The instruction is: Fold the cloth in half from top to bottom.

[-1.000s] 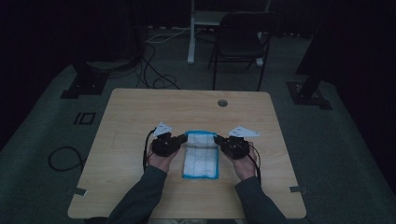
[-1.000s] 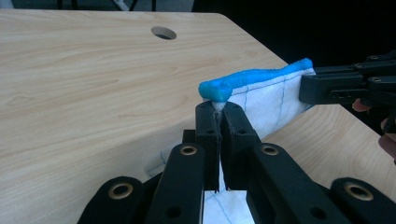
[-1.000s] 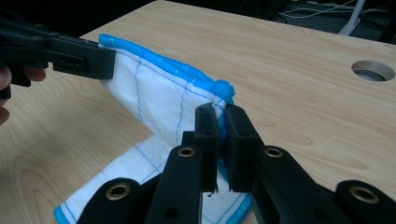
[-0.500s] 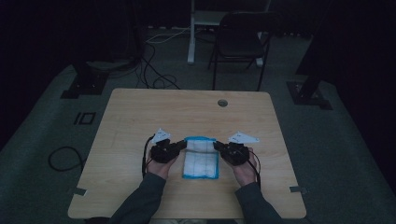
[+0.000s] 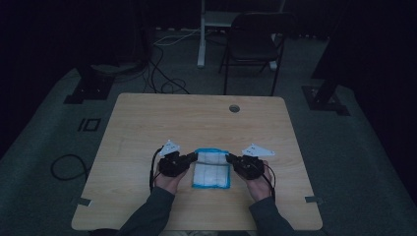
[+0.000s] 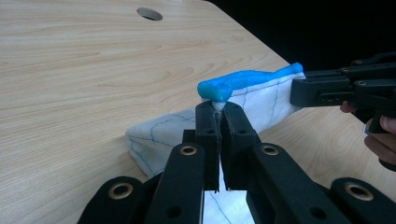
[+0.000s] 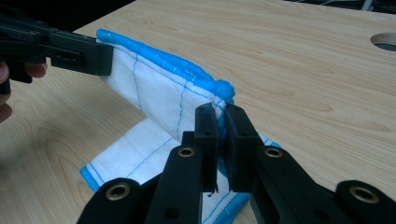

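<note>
Two-handed fold of a white cloth (image 5: pixel 211 168) with a blue bound edge, lying on the wooden surface (image 5: pixel 147 123) on your side of the round cable hole (image 5: pixel 234 108). You hold the left gripper (image 5: pixel 193 157) at the cloth's far left corner and the right gripper (image 5: pixel 230 158) at its far right corner. In the left gripper view the jaws are clenched on the cloth just under the blue hem (image 6: pixel 243 81), and in the right gripper view the jaws are likewise pinched on the fabric beneath the blue hem (image 7: pixel 163 58). Each gripper therefore grasps one end of the same edge. That edge is lifted off the surface and runs straight from one gripper to the other, parallel to your side of the surface, while the near part of the cloth rests flat below it, toward you from the hole. The relation that matters, as a judgement: the free half of the cloth lies toward you from both grippers, so a fold would carry the held edge in that direction, with both hands equally near and moving together to keep the hem level. The fabric looks soft and thin, likely to sag between the grips if they drift closer. No brand, label or legible writing can be made out on the cloth, the grippers or the surface.
</note>
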